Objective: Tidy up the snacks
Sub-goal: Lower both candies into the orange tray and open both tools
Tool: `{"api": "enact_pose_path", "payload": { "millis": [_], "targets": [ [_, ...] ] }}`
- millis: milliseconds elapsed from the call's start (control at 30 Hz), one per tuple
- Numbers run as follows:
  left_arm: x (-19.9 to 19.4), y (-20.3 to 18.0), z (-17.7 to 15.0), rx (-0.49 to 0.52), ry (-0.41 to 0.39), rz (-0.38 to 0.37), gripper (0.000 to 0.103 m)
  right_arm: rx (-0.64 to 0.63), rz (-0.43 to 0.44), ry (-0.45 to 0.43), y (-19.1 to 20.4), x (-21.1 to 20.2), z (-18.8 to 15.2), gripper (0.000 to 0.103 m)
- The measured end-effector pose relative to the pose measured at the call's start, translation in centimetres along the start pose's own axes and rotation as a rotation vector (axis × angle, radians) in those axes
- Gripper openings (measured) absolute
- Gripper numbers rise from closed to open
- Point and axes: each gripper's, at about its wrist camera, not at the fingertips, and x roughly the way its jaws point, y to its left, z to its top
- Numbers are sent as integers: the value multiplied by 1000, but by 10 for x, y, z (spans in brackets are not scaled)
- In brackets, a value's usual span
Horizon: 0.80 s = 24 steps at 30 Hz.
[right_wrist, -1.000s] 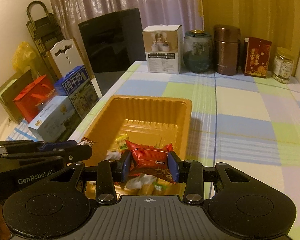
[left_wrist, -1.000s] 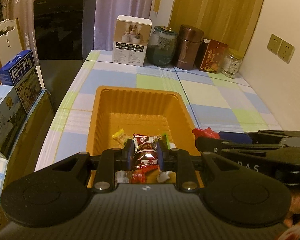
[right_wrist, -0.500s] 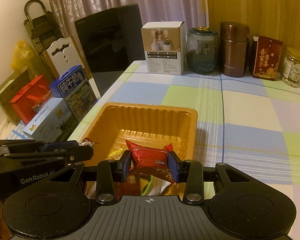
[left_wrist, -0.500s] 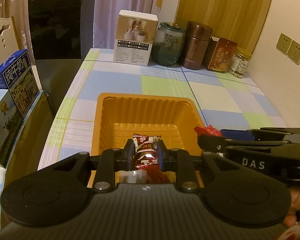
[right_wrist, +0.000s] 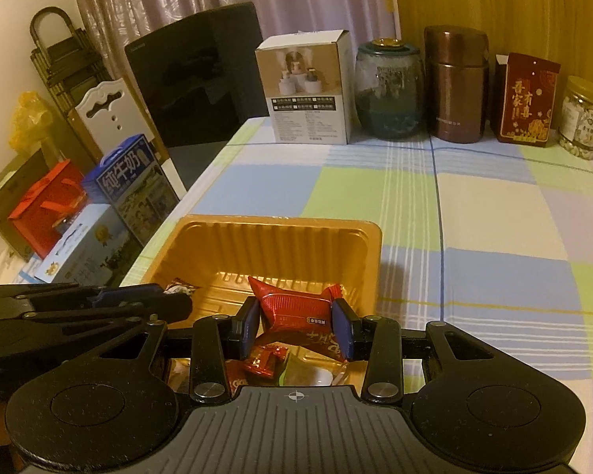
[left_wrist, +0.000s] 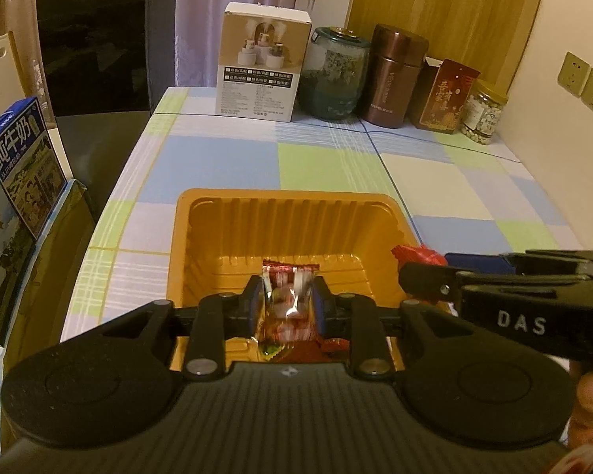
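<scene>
An orange plastic tray (left_wrist: 288, 213) sits on the checked tablecloth, with several wrapped snacks (right_wrist: 265, 359) at its near end. My left gripper (left_wrist: 288, 300) hangs over the tray and its jaws are opening. A small red-and-white wrapped snack (left_wrist: 292, 276), blurred, is still between the pads. My right gripper (right_wrist: 296, 320) is shut on a red snack packet (right_wrist: 296, 304) above the tray's near right part. The left wrist view catches the right gripper (left_wrist: 415, 272) side-on at the tray's right rim. In the right wrist view the left gripper (right_wrist: 178, 302) reaches in from the left.
Along the far table edge stand a white box (left_wrist: 263, 67), a glass jar (left_wrist: 332, 75), a brown canister (left_wrist: 393, 79), a red box (left_wrist: 446, 96) and a small jar (left_wrist: 482, 114). A black chair (left_wrist: 99, 39) and milk cartons (left_wrist: 19, 158) are off the table's left side.
Both grippers moved forward and slightly down over the tray with their snacks. The left gripper's pads have parted a little and its snack now looks blurred.
</scene>
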Motion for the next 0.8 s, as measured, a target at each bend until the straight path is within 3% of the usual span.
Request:
{"api": "enact_pose_path", "payload": {
  "millis": [800],
  "targets": [
    [-29, 14, -12, 17, -20, 30, 36, -14, 28, -7, 19, -4, 8, 40]
  ]
}}
